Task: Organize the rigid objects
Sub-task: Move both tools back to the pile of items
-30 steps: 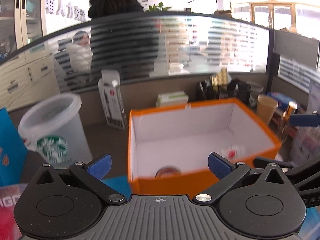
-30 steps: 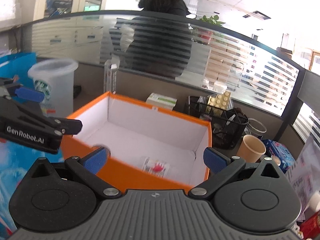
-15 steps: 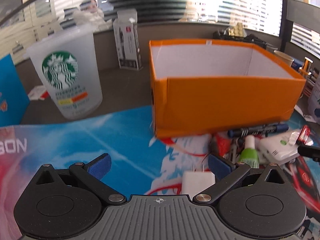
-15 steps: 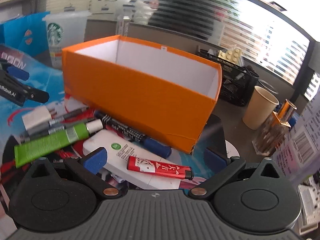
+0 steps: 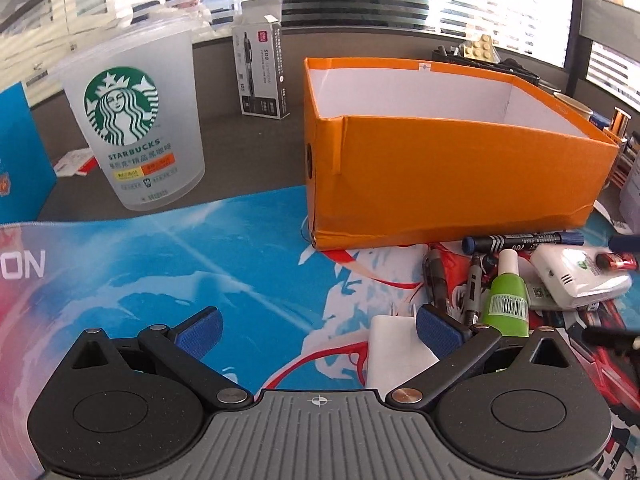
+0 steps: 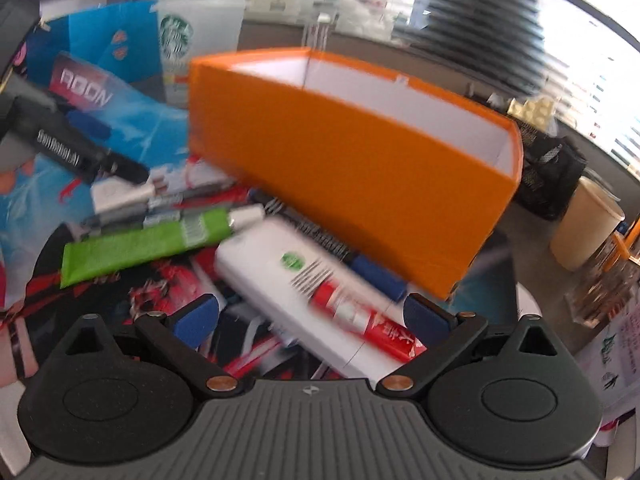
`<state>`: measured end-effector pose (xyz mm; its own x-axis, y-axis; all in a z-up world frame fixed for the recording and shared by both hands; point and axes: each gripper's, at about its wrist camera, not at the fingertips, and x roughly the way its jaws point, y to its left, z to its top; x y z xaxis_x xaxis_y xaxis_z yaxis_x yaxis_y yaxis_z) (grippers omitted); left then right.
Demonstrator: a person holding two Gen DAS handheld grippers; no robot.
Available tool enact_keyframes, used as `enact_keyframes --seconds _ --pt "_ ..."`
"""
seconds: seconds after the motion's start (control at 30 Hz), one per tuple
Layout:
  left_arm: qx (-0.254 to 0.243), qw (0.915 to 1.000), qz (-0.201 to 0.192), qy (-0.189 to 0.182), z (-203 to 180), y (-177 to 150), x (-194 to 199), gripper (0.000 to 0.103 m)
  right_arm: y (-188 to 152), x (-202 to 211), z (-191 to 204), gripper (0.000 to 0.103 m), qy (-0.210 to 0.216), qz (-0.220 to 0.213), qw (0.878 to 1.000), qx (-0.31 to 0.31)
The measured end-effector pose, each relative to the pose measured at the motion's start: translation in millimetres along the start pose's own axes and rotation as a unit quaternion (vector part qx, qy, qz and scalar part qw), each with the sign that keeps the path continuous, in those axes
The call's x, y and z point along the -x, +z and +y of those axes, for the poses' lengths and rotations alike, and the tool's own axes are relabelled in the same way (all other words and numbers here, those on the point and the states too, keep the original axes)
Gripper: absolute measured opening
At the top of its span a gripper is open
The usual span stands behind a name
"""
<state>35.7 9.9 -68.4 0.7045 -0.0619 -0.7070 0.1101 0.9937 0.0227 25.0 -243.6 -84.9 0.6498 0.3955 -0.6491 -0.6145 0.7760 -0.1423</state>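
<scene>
- Step now: picking time. Both tools hang low over the pile of small stuff, w/ nothing picked yet.
- Left hand-held gripper [image 5: 318,326]: wide open, holds nothing. It sits over the blue mat [image 5: 160,264] on the table.
- Right hand-held gripper [image 6: 310,316]: also wide open, empty. View is blurry, so small bits are hard to see.
- Orange box [image 5: 440,168] is at about 1 o'clock from the left tool, open on top. I can't see the box floor from here.
- The pile lies in front of the box, on the mat: blue marker [image 5: 520,240] just beside the box wall, green tube [image 5: 506,300], dark pens [image 5: 436,276], white charger [image 5: 400,352], white flat box [image 6: 296,280] w/ a red lighter [image 6: 368,328] on top.
- The charger is at 3 o'clock of the left tool, touching or almost touching its right pad [image 5: 436,330], not between the pads.
- The red lighter sits at 12 to 1 o'clock of the right tool, almost between its pads.
- Starbucks cup [image 5: 132,120] stands at 10 o'clock, well apart from the pile.
- Next, I think: right tool goes down a bit, gets the lighter between both pads, squeezes, lifts, then goes up over the box rim.
- Left tool needs to slide toward 3 o'clock to line up w/ the charger.
- Careful: the lighter is thin and lies on a smooth box, so it may slip.
</scene>
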Motion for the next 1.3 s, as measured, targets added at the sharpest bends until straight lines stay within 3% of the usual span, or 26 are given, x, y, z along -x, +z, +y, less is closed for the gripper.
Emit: enact_keyframes --seconds 0.2,0.33,0.53,0.6,0.77,0.83,0.93,1.03,1.2,1.3 --pt "0.007 1.0 -0.001 0.005 7 -2 2 0.103 -5 12 13 0.1 0.006 0.014 1.0 -0.007" --pt "0.011 0.9999 -0.002 0.001 10 -4 4 0.103 -8 23 22 0.097 0.034 0.002 0.999 -0.028" --pt "0.011 0.9999 -0.003 -0.003 11 -7 6 0.103 -13 20 40 0.096 0.074 0.001 0.997 -0.01" --pt "0.012 0.9999 -0.002 -0.004 12 -8 7 0.103 -13 15 39 0.091 0.066 0.007 0.998 -0.024" --pt "0.014 0.9999 -0.005 -0.006 16 -11 9 0.103 -16 17 14 0.059 0.054 -0.007 0.992 -0.117" --pt "0.013 0.9998 -0.01 -0.01 16 -13 10 0.103 -18 20 13 0.051 0.032 -0.011 0.992 -0.126" --pt "0.002 0.9996 -0.022 -0.017 10 -17 11 0.103 -22 23 25 0.049 -0.014 -0.017 0.994 -0.103" --pt "0.005 0.9994 -0.031 -0.013 7 -17 9 0.103 -25 25 31 0.048 -0.031 -0.027 0.993 -0.107" --pt "-0.018 0.9983 -0.031 -0.046 -6 -19 12 0.103 -27 21 28 0.048 -0.03 -0.033 0.992 -0.121" --pt "-0.033 0.9982 -0.03 -0.04 -15 -21 10 0.103 -28 22 28 0.048 -0.031 -0.033 0.992 -0.118"
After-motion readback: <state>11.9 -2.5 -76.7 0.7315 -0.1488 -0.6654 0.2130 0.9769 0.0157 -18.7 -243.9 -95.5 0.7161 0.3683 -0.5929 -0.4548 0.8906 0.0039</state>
